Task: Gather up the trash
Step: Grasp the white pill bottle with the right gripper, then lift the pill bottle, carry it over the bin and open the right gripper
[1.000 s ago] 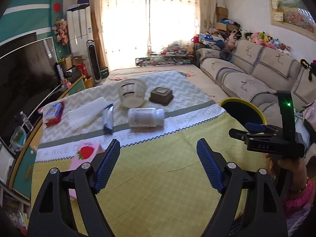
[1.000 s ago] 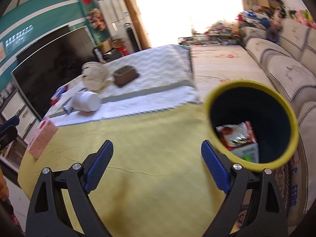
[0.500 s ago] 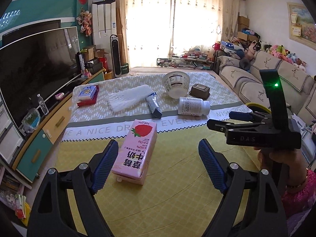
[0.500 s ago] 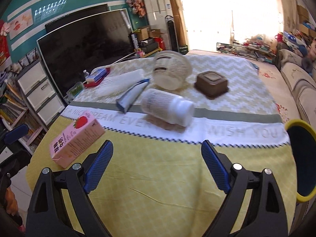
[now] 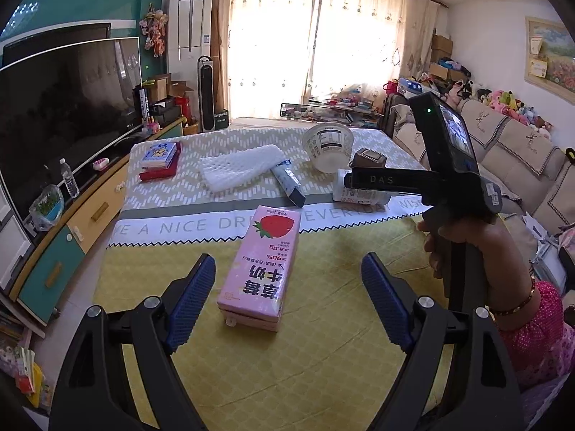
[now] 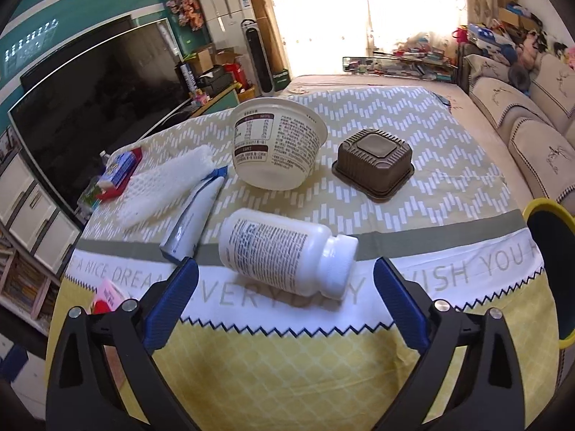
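**Both grippers close in on table trash**

Closer than half a second ago, the left gripper (image 5: 287, 294) has advanced on the pink milk carton (image 5: 260, 265), which lies flat between its spread, empty jaws. Beyond the carton lies the white bottle (image 6: 287, 251), on its side, ahead of the right gripper (image 6: 285, 303), also open and empty. Right of the bottle, the yellow-rimmed bin (image 6: 550, 273) stands at the table's edge.

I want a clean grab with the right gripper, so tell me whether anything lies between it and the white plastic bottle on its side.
Nothing visible does. The open right gripper faces the white plastic bottle across bare tablecloth. The white and blue squeeze tube lies just left of the bottle, near the left finger.
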{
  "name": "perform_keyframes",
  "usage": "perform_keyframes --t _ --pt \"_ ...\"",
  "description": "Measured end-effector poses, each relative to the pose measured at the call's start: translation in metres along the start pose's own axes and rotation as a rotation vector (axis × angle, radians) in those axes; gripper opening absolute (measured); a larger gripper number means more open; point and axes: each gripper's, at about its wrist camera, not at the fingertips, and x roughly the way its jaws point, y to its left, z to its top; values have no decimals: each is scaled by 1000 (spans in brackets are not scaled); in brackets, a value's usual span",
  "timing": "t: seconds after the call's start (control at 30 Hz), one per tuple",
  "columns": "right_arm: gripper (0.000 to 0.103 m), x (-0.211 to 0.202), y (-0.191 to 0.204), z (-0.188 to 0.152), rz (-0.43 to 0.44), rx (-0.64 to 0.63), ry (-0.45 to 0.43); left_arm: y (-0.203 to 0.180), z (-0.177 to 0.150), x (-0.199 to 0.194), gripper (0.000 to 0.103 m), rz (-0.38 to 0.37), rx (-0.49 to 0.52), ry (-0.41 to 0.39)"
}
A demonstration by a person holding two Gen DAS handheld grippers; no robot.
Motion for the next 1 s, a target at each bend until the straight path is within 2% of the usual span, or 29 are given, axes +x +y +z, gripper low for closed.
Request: perform_keyframes --t 0.1,0.2,0.43,0.5,0.57,0.83,1.0 --pt "94 10 4 2 -50 32 -2 5 -1 0 82 -9 -2 -3" --pt "94 19 7 2 -62 62 12 10 -3 -1 82 -14 -9 -7" --pt "93 30 19 2 -127 46 -8 18 -7 0 82 -20 -22 2" --pt "83 30 17 1 -134 58 -11 17 -8 0 82 -23 -21 4" --pt "83 27 11 1 -131 75 -24 16 -9 1 82 -27 -18 8" --pt "83 -6 -6 -4 -52 70 -47 5 -8 7 82 -39 -3 24" --pt "83 -43 -17 -14 -55 15 -109 -7 -6 8 83 -49 15 28"
